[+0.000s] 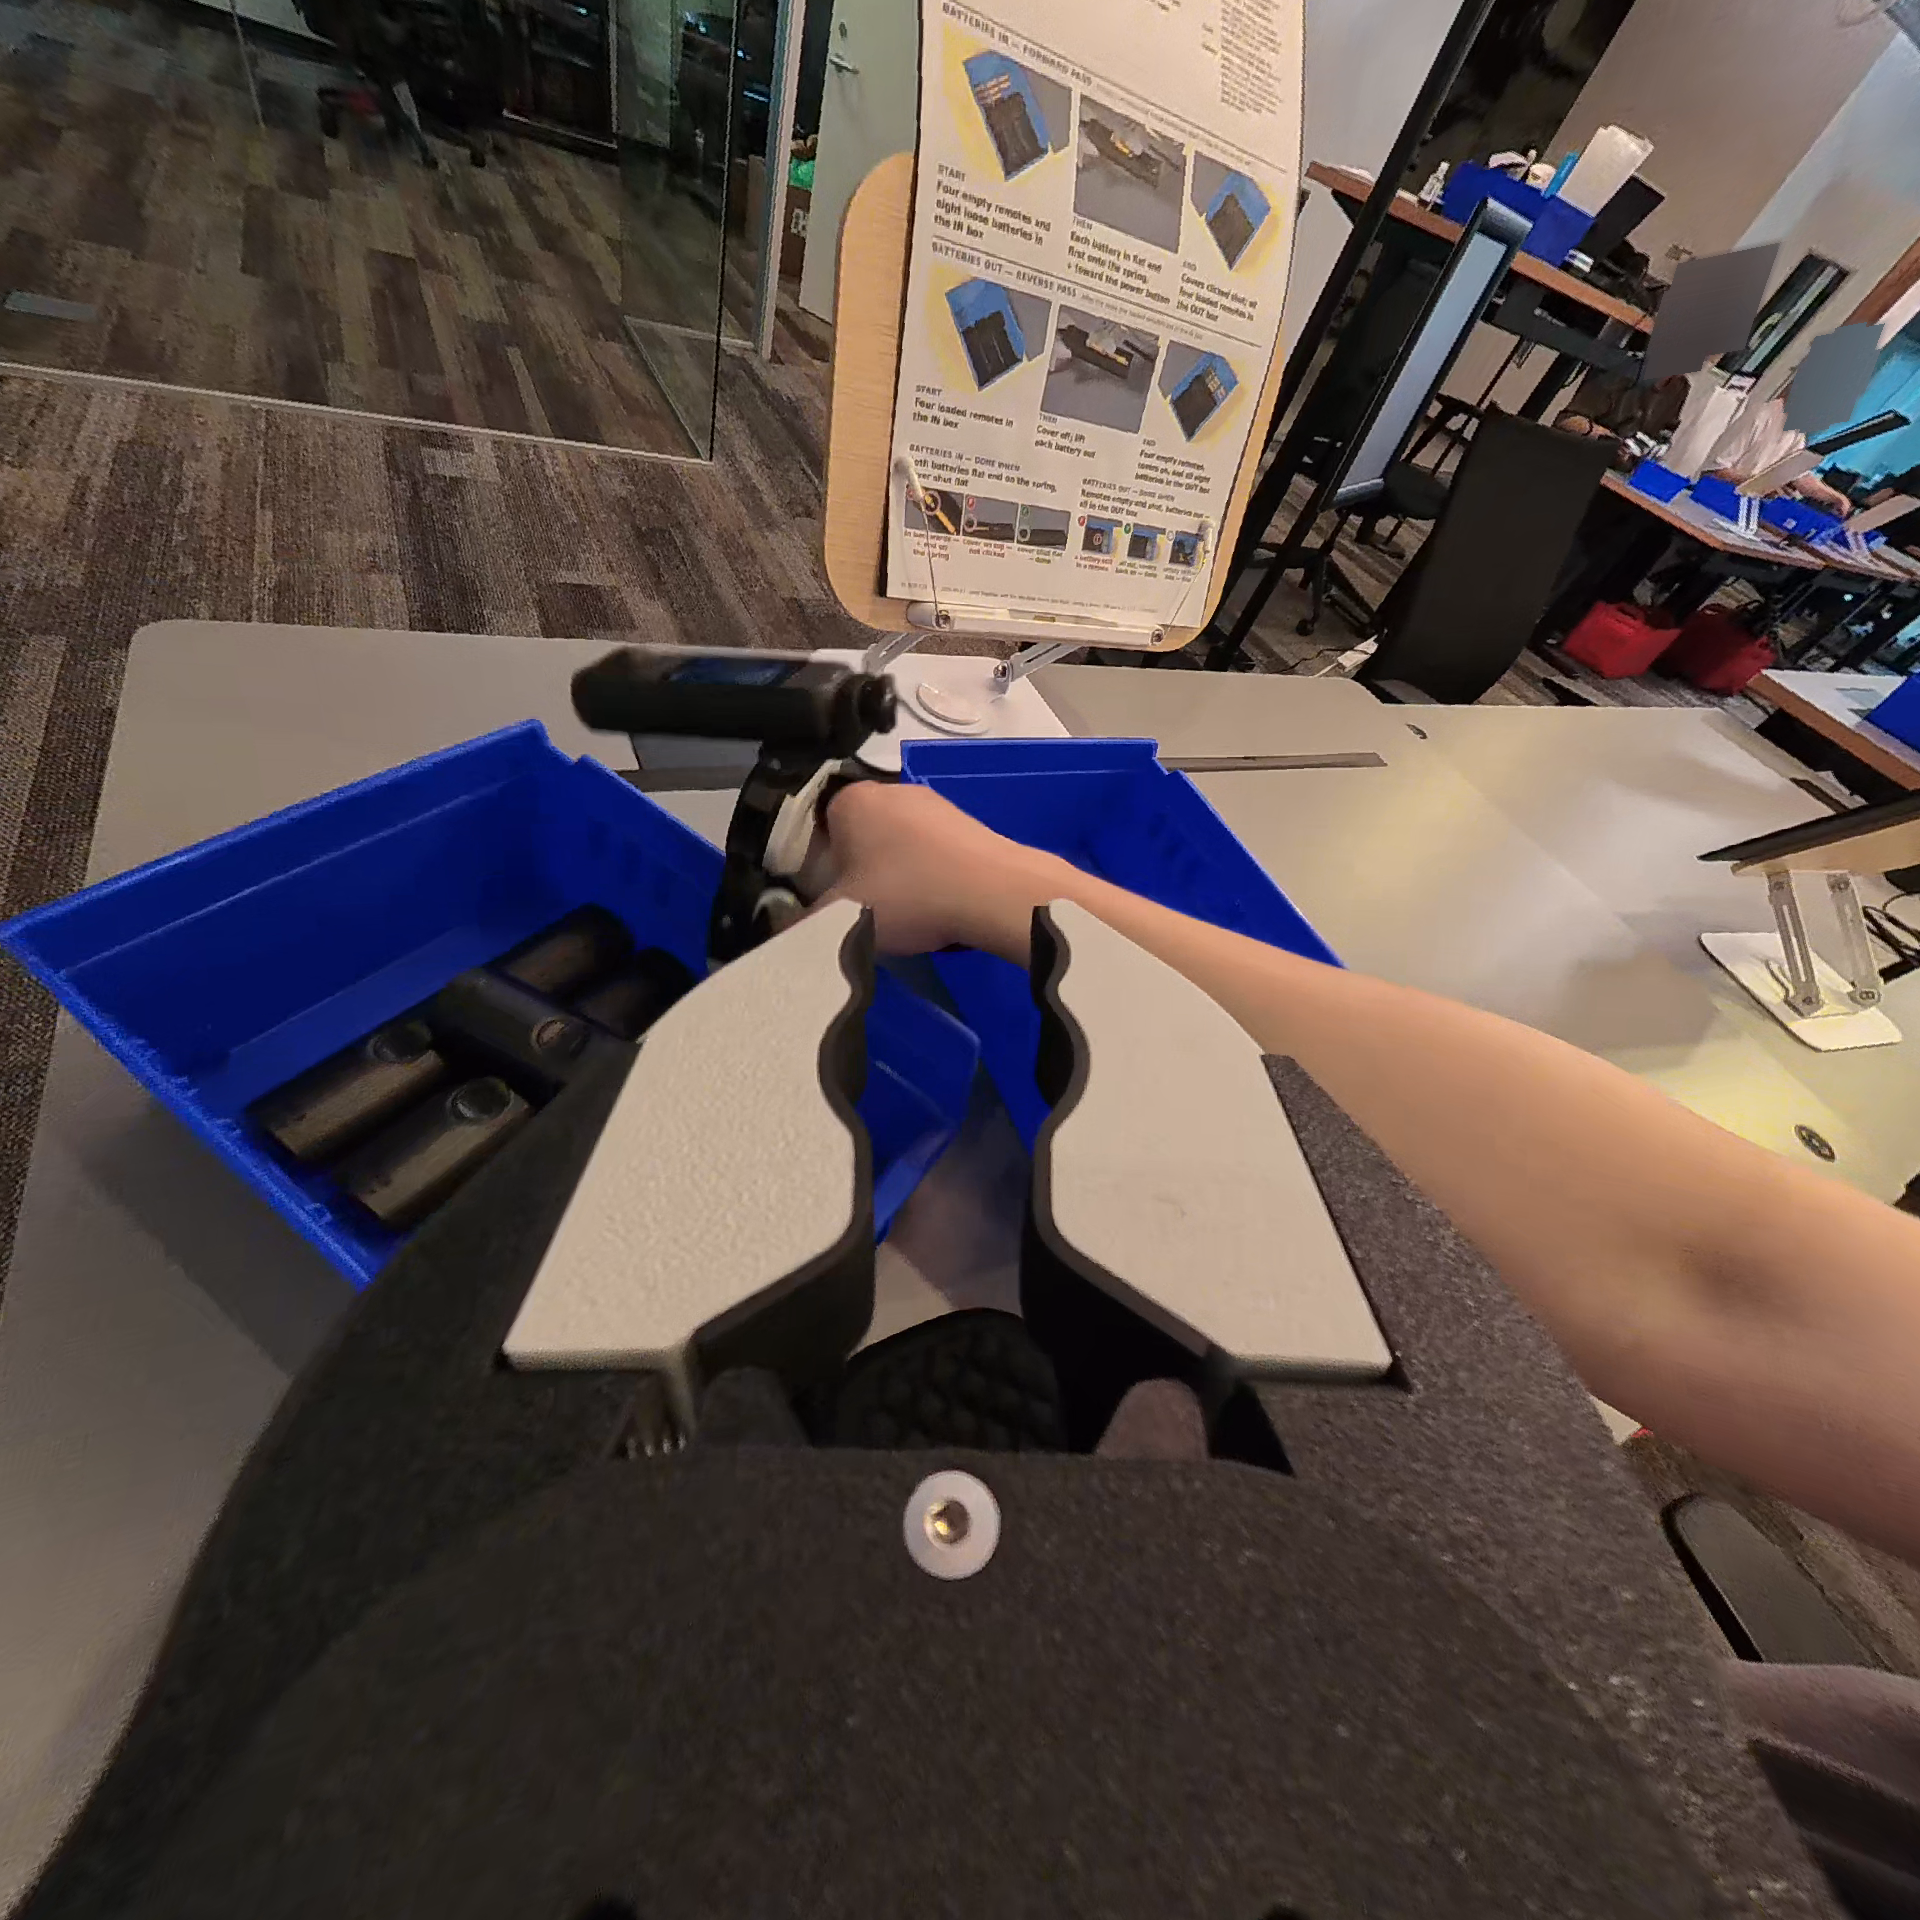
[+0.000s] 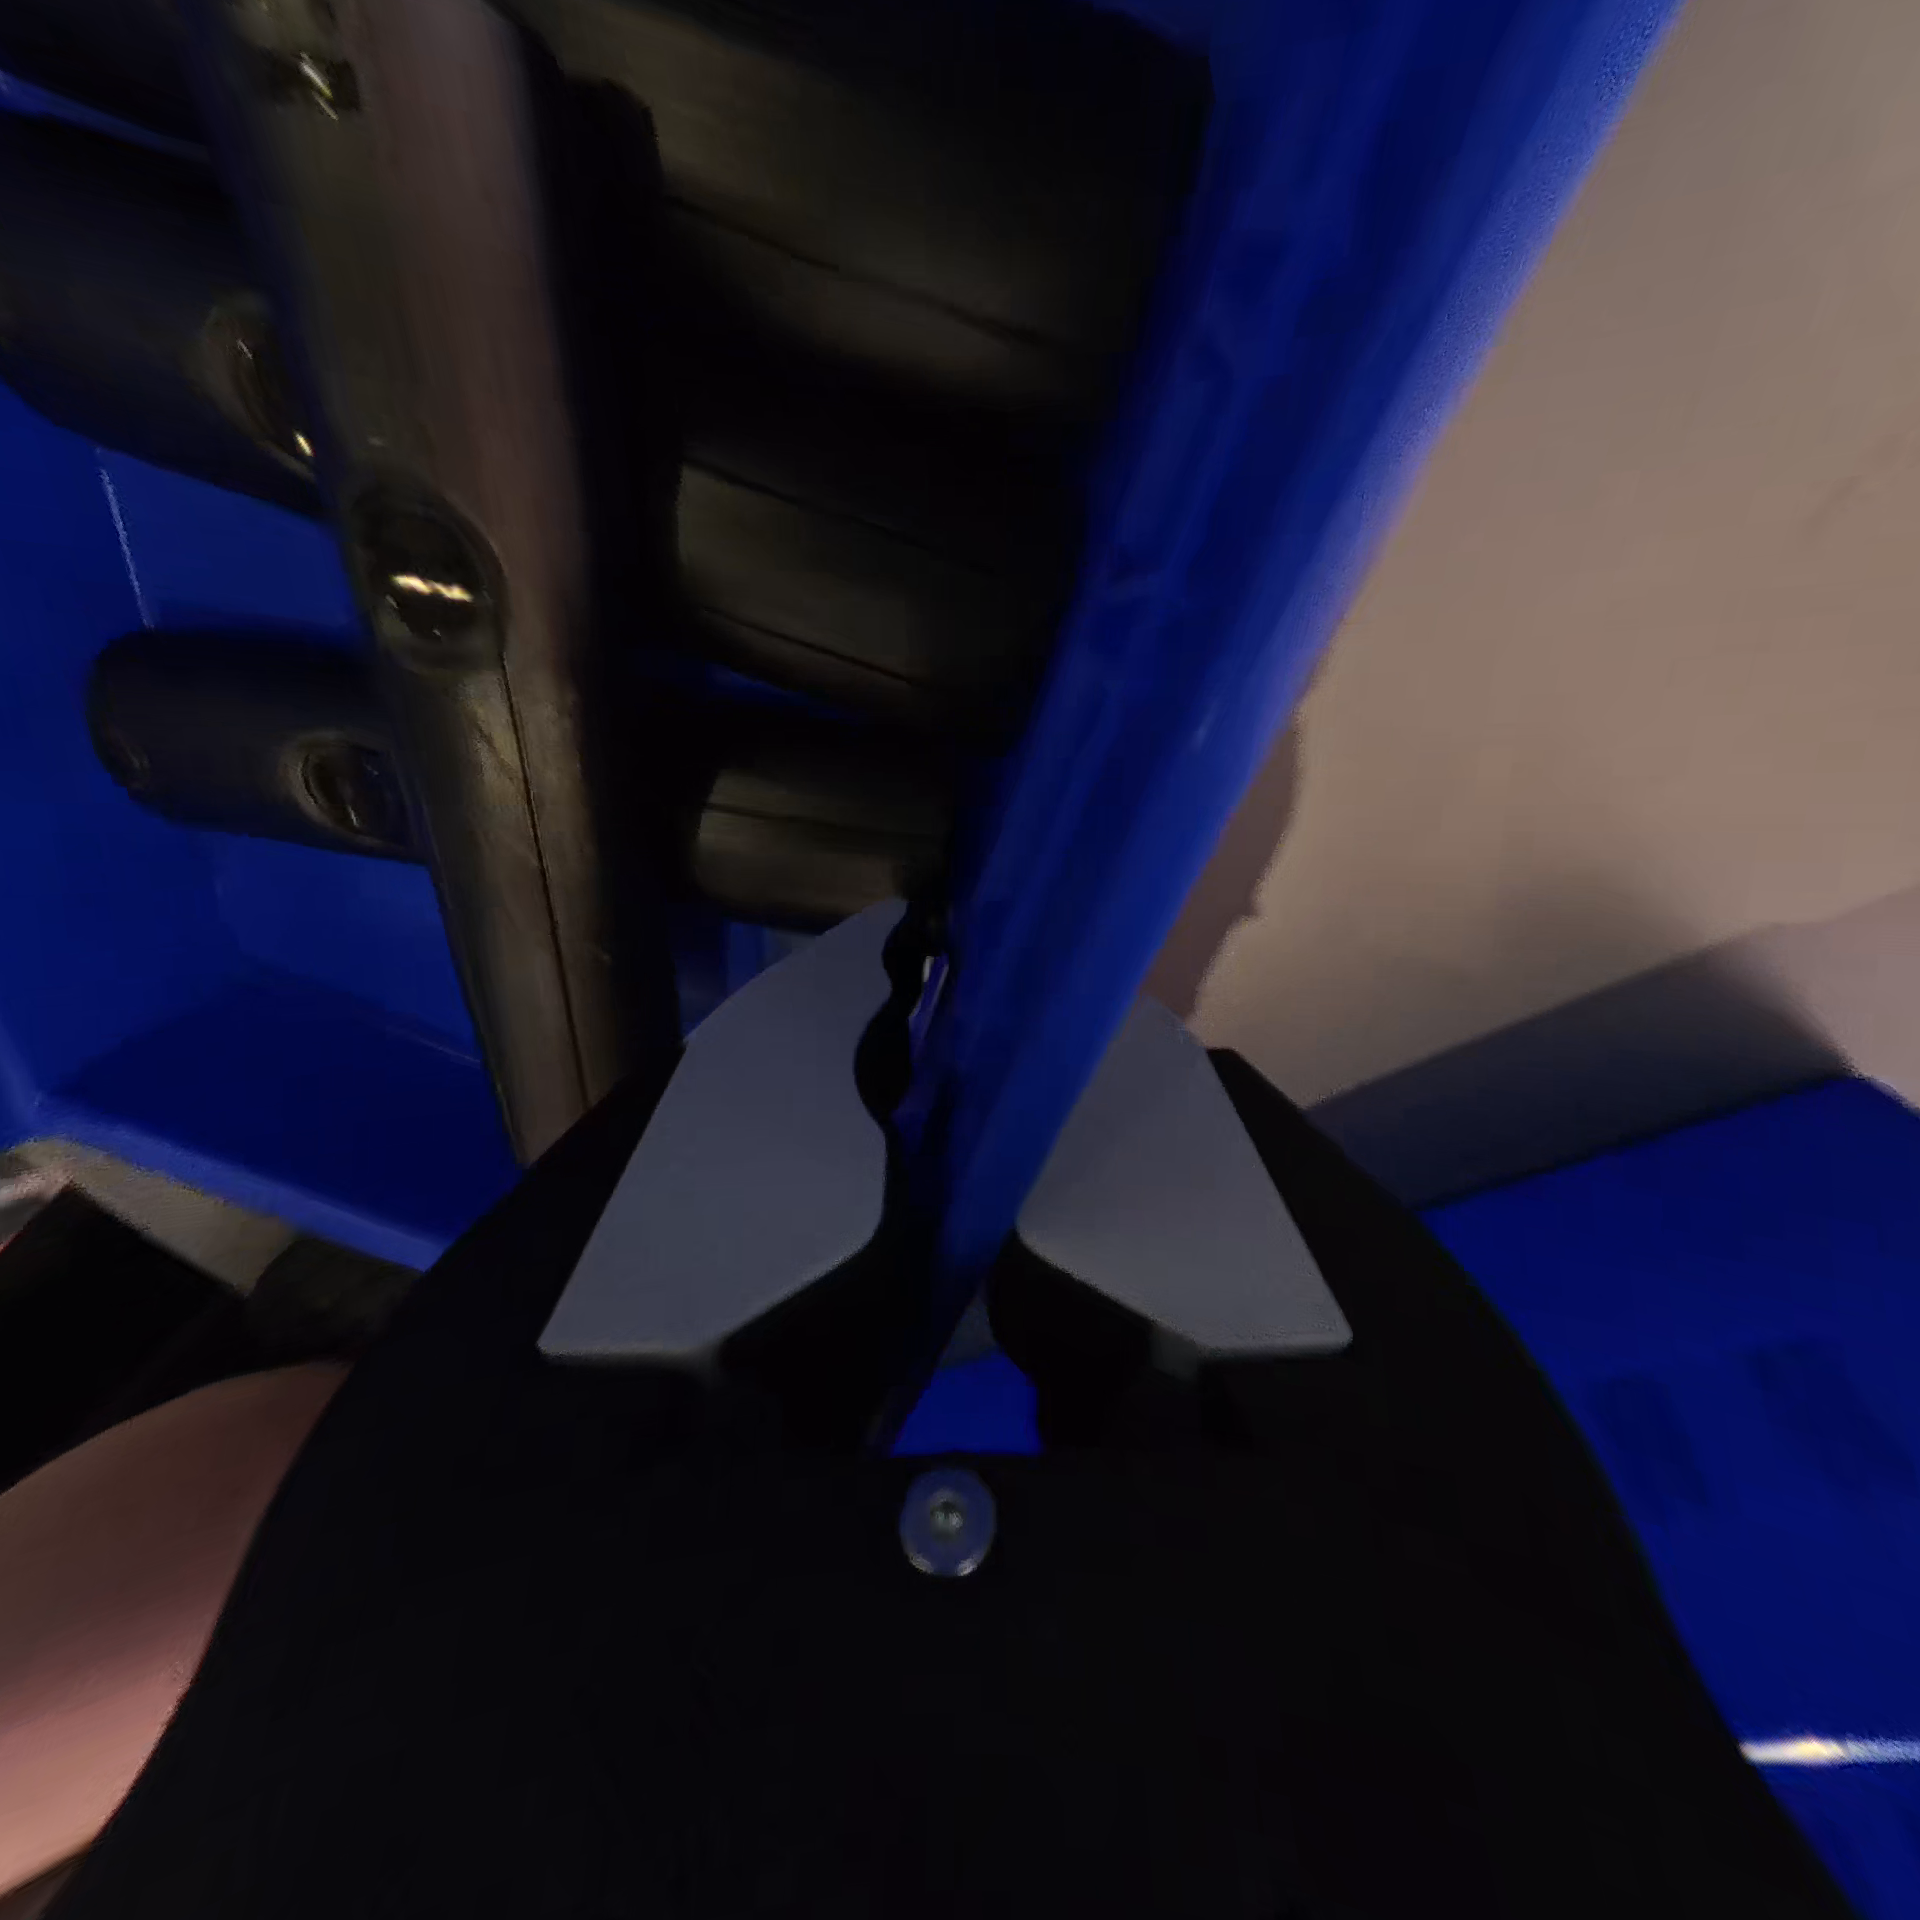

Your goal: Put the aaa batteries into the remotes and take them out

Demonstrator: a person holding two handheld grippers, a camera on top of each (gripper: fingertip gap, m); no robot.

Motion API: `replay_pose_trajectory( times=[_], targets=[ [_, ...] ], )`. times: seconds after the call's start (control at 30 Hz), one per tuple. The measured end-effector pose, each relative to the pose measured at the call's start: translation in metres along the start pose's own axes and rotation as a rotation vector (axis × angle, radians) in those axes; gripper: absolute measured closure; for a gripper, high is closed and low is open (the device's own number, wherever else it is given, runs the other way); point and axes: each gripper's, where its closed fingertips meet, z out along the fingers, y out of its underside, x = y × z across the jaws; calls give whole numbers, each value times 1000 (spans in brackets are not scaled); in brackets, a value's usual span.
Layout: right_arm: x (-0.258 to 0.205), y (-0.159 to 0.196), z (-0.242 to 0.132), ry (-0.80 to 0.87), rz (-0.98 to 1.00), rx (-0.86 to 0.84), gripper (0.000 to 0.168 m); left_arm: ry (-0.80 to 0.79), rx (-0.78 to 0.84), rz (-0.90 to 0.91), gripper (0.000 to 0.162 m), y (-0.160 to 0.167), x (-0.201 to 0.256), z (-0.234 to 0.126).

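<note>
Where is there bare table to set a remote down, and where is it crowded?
Free: grey table right of the second blue bin, up to the white stand; also the strip left of the near blue bin. Crowded: that bin holds black remotes, and the right gripper straddles its wall.

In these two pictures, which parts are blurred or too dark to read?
Left wrist view: mostly sharp; only the far claw's camera is motion-blurred, and straight edges bow. Right wrist view: dim and smeared; the remotes and blue bin wall lack detail.
</note>
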Motion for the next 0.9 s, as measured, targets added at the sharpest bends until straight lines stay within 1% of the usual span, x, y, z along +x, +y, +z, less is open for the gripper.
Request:
replay_pose_trajectory(
  times=[0.03,0.1,0.13,0.17,0.23,0.27,0.3,0.33,0.4,0.43,0.53,0.57,0.6,0.63,0.67,0.7,0.8,0.9],
  targets=[
    [4,-9,-11,40,-4,91,154,-1,-9,-3,134,2,-1,0],
    [10,-20,-49,113,-40,294,154,2,-19,-4,133,4,0,0],
    [17,-16,-74,180,-63,385,143,4,-17,-3,133,4,0,-1],
    [29,-2,-98,270,-83,454,127,6,-15,-4,133,4,0,-1],
    [73,46,-137,471,-62,518,113,18,-14,-3,133,4,2,-3],
    [101,78,-150,545,-3,523,108,23,-14,-3,133,4,3,-3],
    [129,110,-157,571,84,519,105,27,-17,-3,133,5,4,-3],
    [153,142,-157,542,195,514,103,29,-20,-2,133,6,4,-3],
    [185,193,-143,419,399,499,103,17,-17,-10,131,5,3,-2],
    [195,213,-132,388,448,468,103,6,-14,-20,129,4,2,0],
    [210,258,-93,365,463,274,103,-20,-24,-19,128,2,3,7],
    [208,266,-80,315,456,224,104,-26,-39,-10,128,3,4,10],
    [200,268,-68,225,448,197,108,-31,-56,-2,128,4,7,14],
    [195,270,-60,148,443,177,128,-35,-73,9,128,5,9,17],
    [196,273,-56,110,445,170,146,-40,-89,20,128,6,12,21],
    [201,276,-57,91,445,172,158,-46,-102,28,128,7,15,25],
    [228,295,-63,56,456,173,160,-61,-135,63,128,6,25,42],
    [268,332,-72,48,499,189,161,-55,-194,114,127,10,37,61]
  ],
)
